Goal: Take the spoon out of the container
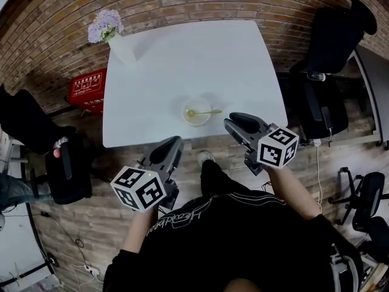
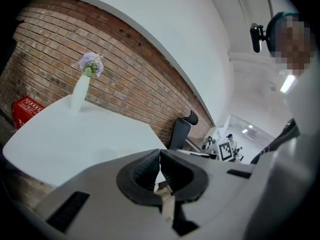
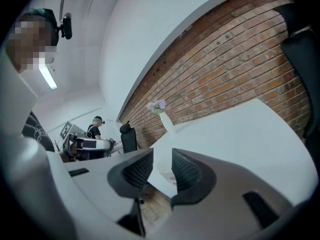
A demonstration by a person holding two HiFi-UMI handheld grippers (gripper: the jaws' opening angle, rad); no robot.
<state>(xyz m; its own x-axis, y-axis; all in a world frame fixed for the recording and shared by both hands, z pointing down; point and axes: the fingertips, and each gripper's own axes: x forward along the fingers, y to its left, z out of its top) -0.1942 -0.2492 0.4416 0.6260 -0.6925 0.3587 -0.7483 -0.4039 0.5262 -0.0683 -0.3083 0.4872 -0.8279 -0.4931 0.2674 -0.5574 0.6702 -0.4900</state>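
Observation:
A clear round container stands near the front edge of the white table, with a yellow-green spoon lying in it, handle pointing right. My left gripper hangs below the table's front edge, left of the container; its jaws meet at the tips, shut and empty. My right gripper sits just right of the container at the table edge, open with nothing between its fingers. A pale shape between them in the right gripper view may be the container.
A white vase with purple flowers stands at the table's far left corner, also in the left gripper view. A red box lies on the floor to the left. Black chairs stand at the right and left.

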